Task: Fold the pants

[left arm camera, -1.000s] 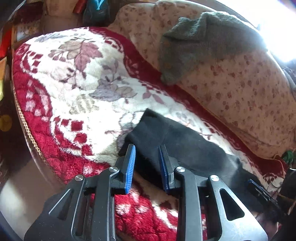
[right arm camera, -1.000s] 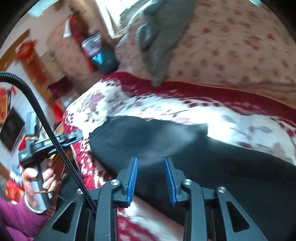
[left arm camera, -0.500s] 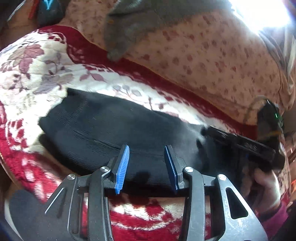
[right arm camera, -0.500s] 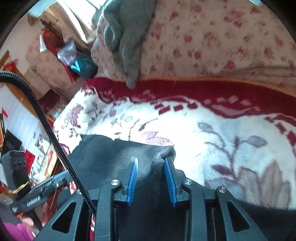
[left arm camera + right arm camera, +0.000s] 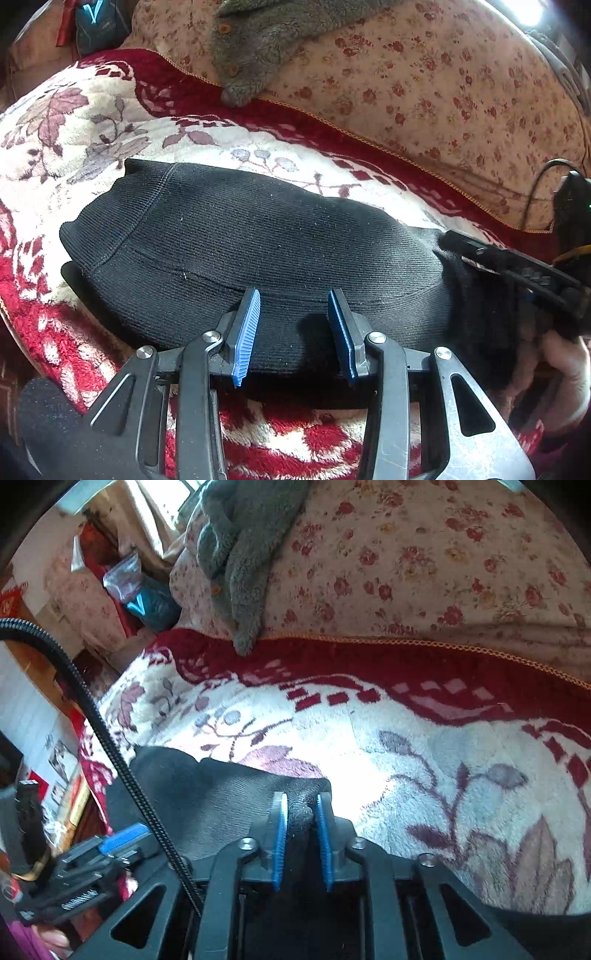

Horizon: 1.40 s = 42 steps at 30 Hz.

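Note:
Black ribbed pants (image 5: 258, 243) lie in a folded bundle across the red and white floral blanket (image 5: 74, 122) on the sofa seat. My left gripper (image 5: 291, 321) is open, its blue pads over the near edge of the pants, holding nothing. My right gripper (image 5: 301, 819) is shut on a bunched corner of the black pants (image 5: 207, 794) and also shows at the right of the left wrist view (image 5: 517, 266). The left gripper shows at the lower left of the right wrist view (image 5: 110, 849).
The floral sofa back (image 5: 424, 81) rises behind the seat, with a grey fleece garment (image 5: 266, 44) draped over it. A black cable (image 5: 103, 738) crosses the left of the right wrist view. Bags and clutter (image 5: 147, 598) sit past the sofa's far end.
My left gripper has swung right from the pants' end to over their middle and opened wider. My right gripper has closed on the pants' corner.

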Available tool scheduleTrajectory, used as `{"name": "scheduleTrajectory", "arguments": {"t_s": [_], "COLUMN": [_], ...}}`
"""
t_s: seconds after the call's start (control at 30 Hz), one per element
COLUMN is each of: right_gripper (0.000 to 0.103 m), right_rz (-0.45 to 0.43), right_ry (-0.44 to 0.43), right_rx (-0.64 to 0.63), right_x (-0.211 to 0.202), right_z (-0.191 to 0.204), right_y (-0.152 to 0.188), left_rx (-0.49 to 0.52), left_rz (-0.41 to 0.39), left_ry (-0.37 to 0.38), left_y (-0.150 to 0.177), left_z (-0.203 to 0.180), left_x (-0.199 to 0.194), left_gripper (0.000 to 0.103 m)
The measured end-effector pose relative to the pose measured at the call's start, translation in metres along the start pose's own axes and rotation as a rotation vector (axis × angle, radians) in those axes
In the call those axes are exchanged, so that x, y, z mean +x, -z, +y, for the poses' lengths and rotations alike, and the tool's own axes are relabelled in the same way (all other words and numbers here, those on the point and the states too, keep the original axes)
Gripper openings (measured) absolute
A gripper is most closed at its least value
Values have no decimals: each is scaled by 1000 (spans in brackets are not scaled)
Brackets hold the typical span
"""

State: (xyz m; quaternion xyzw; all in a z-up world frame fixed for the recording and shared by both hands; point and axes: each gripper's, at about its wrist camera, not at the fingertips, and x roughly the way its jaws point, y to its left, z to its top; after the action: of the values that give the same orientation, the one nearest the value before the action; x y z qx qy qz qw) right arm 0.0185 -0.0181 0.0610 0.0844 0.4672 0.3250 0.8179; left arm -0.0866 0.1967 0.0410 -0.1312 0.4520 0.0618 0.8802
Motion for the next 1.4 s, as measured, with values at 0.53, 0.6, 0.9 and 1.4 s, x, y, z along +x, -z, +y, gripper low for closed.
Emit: {"name": "scheduleTrajectory", "arguments": {"t_s": [0.53,0.6,0.9,1.4], "right_gripper": [30,30,31,49], "right_rz": [-107,-119,-169,-193], "right_ry": [-15,3,87,261], "right_rx": [58,69,148,480], "right_x": [-99,-113,-177,-289], "right_z": [-8,-13,-51,-164], "right_y": [41,49,89,197], "left_rx": [78,93,190,514], "left_rz": [-42,-46,-46,198], "left_ry": [-2,6,78,483], "left_y": [0,1,3,12], "left_z": [-35,-44,-94,-286], "left_x": [-21,-23,-27,22], "left_gripper": [38,38,38,42]}}
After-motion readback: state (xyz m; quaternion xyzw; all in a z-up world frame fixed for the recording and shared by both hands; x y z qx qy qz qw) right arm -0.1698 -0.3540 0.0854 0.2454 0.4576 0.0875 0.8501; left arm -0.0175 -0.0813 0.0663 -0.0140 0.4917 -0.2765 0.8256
